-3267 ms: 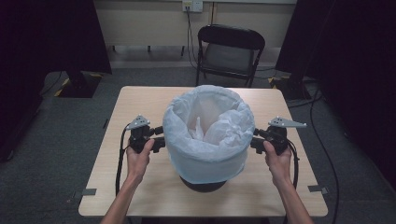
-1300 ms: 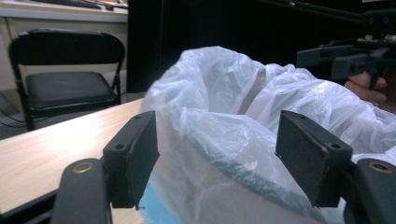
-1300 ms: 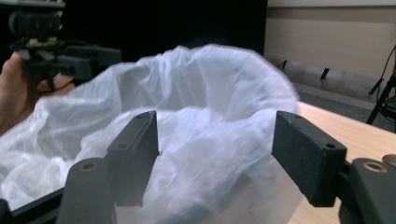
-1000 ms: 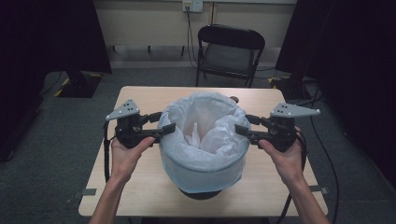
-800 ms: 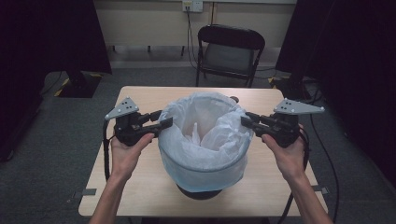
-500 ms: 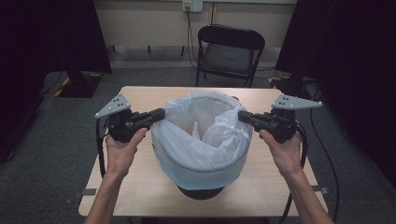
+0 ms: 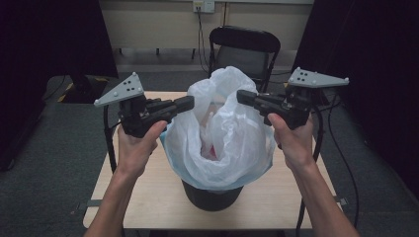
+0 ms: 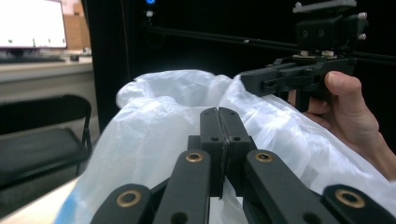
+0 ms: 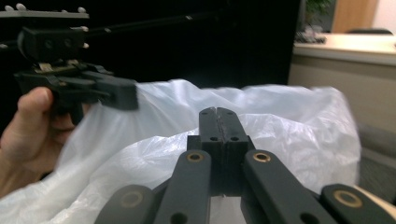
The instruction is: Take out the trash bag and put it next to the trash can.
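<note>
The left gripper (image 7: 187, 103) is showing its jaws pressed together, pinching the left edge of the white bag (image 7: 222, 138), and the right gripper (image 7: 243, 97) is doing likewise at the bag's right edge, with film bunching on either side of each jaw pair in the gripper views. The bag is hanging between the two jaw sets, its mouth drawn up and its lower part sitting in a black bin (image 7: 211, 197) on the desk (image 7: 148, 207). Beyond the jaws, a black chair (image 7: 244, 47) is standing at the desk's far side.
</note>
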`<state>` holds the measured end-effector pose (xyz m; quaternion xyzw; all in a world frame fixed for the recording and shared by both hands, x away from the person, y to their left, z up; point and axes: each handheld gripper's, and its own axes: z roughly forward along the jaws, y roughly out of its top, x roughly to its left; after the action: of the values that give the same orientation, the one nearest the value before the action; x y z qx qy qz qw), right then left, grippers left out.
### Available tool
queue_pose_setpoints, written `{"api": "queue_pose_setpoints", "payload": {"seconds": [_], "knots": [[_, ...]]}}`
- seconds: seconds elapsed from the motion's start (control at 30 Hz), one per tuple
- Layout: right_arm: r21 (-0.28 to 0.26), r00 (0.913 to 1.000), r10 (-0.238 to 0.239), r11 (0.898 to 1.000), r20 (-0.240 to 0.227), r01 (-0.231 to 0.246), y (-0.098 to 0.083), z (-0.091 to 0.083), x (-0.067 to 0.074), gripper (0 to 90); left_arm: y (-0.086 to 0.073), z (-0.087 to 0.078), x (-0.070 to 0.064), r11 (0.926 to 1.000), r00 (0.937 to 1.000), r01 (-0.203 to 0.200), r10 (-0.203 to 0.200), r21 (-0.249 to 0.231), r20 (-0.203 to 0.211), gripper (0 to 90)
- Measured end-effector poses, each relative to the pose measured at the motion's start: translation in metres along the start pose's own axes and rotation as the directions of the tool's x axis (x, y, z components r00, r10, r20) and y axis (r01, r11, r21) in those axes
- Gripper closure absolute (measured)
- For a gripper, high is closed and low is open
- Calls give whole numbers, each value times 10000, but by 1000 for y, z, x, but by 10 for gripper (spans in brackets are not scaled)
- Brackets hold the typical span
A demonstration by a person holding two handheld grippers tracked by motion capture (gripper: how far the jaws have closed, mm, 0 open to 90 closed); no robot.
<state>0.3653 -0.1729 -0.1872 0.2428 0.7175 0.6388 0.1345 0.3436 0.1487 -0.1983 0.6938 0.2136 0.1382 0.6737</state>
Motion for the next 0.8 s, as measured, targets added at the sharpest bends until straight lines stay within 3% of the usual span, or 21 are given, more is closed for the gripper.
{"api": "queue_pose_setpoints", "payload": {"seconds": [0.1,0.23,0.33,0.4,0.43,0.5,0.67,0.73,0.8], "knots": [[86,9989,-243,9997,-389,247,4,5,11,900,1,8,-9,10000,9997,-66,65,16,256,898],[430,9916,4,9991,-1295,52,-11,16,18,900,-10,21,-10,9998,9990,61,-70,203,442,898],[824,9859,134,9966,-1667,3,-20,25,20,879,-13,27,-10,9996,9984,177,-187,204,527,898],[988,9859,118,9951,-1668,48,-23,29,21,795,-12,28,-10,9997,9988,163,-171,183,451,899],[1012,9864,211,9949,-1628,-46,-23,30,21,722,-12,28,-9,9995,9974,277,-286,143,655,899],[1093,9875,304,9939,-1544,-135,-24,33,21,587,-12,29,-10,9996,9983,268,-271,78,509,899],[1454,9853,556,9889,-1618,-320,-26,43,24,463,-12,35,-12,9994,9970,272,-285,192,717,899],[1641,9839,523,9861,-1707,-240,-27,48,27,514,-12,37,-13,9991,9950,387,-401,177,918,899],[1756,9852,373,9844,-1671,-75,-26,51,28,684,-11,39,-13,9993,9939,324,-343,197,1045,899]]}}
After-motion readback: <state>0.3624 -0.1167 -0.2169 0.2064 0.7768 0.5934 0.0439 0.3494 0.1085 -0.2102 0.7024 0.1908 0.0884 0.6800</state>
